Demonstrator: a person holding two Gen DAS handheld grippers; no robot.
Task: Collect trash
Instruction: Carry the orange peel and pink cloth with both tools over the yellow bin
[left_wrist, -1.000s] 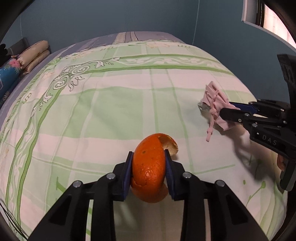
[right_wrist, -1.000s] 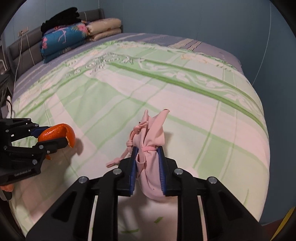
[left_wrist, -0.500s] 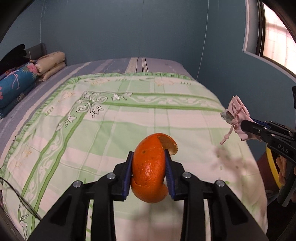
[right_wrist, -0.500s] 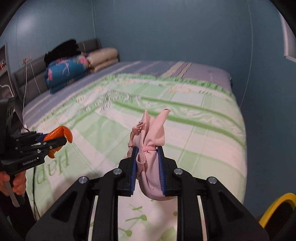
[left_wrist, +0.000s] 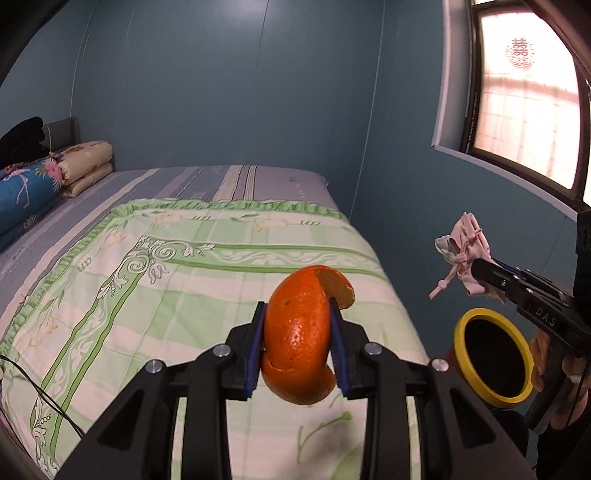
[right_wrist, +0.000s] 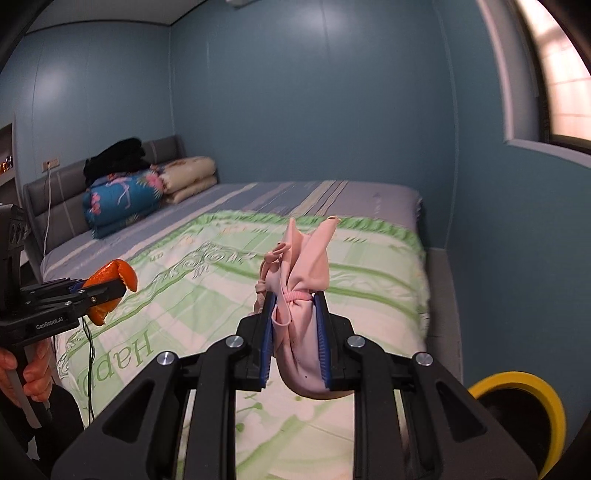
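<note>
Left tongs (left_wrist: 297, 345) clamp the peel (left_wrist: 301, 338) at lower centre of the left view, long axis upright, lower edge hidden behind the pads. Right tongs (right_wrist: 295, 332) clamp the pink pouch (right_wrist: 301, 295), tied neck pointing up. Bin (left_wrist: 493, 360) at lower right, base cut off. Both are held above the bed (left_wrist: 147, 266).

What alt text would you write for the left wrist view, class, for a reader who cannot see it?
The left gripper clamps a piece of orange peel above a bed with a green patterned quilt. At right, the right gripper holds a pink tied bag above a yellow-rimmed bin beside the bed, under a window.
</note>
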